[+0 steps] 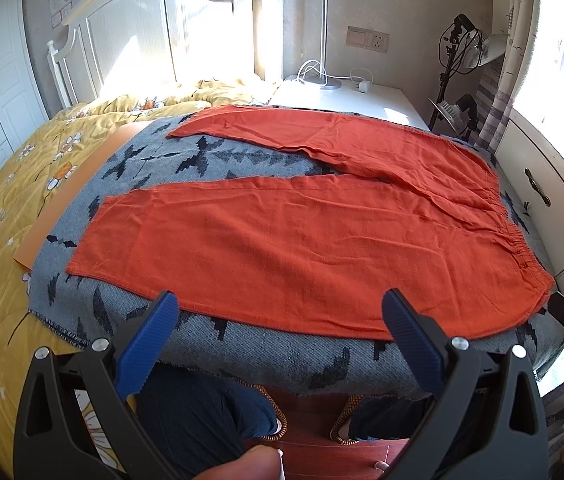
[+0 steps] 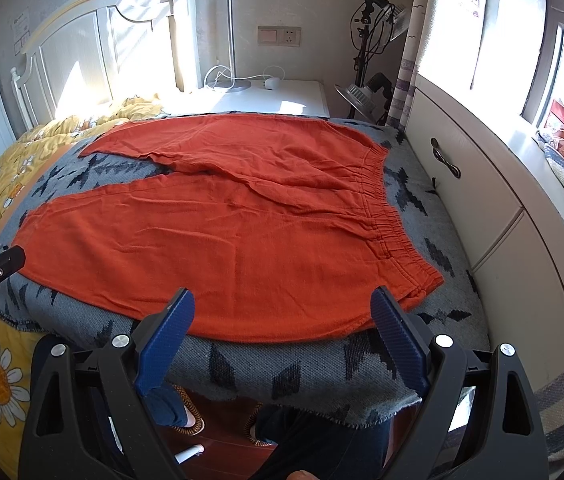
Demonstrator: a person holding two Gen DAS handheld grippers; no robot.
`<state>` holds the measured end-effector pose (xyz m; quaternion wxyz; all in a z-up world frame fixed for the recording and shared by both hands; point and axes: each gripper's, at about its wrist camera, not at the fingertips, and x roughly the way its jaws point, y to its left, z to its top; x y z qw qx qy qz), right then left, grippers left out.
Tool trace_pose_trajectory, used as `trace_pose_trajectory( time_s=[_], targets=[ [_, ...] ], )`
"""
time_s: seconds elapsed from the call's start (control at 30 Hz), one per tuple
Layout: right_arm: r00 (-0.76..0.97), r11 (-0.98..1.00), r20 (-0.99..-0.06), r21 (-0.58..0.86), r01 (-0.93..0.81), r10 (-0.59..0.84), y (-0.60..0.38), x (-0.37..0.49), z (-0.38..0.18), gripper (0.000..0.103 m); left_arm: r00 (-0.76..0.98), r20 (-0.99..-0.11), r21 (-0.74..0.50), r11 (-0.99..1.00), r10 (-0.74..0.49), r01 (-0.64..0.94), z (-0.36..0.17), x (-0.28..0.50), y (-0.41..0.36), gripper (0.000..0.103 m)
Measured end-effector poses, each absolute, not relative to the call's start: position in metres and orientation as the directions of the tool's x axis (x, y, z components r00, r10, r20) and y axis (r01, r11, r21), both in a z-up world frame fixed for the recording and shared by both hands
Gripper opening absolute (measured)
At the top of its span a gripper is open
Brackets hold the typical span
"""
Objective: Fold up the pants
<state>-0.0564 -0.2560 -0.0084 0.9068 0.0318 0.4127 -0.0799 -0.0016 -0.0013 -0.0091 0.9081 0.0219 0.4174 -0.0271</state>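
Pants (image 1: 282,240) flat, unfolded, legs spread on the bed's grey blanket (image 1: 242,352); left claw (image 1: 280,312) and right claw (image 2: 282,312) released, empty, above the near edge; probably first grasp next.

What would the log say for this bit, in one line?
stage: before first fold | orange pants: flat, legs apart, on grey blanket | left gripper: jaws open, empty | right gripper: jaws open, empty

Black claws (image 1: 282,312) with ribbed blue pads (image 2: 164,344), silver screws.
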Motion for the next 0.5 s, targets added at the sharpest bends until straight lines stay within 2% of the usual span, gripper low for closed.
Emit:
trace_pose_trajectory(
  time_s=[0.23,0.33,0.5],
  targets=[
    [0.646,0.985,-0.754,-0.008,0.171,-0.118,-0.256,-0.056,-0.009,0.087,0.644,-0.764,0.006,0.998,-0.035,0.061,-0.010,-0.001,0.004,0.102],
    [0.646,0.985,-0.754,-0.009,0.170,-0.118,-0.254,-0.057,-0.011,0.087,0.660,-0.750,-0.044,0.999,-0.045,0.018,-0.014,0.002,0.035,0.102],
    [0.641,0.984,-0.757,-0.009,0.180,-0.125,-0.257,-0.056,-0.016,0.087,0.652,-0.744,-0.007,0.974,0.147,-0.227,-0.037,0.003,0.147,0.102]
  ],
)
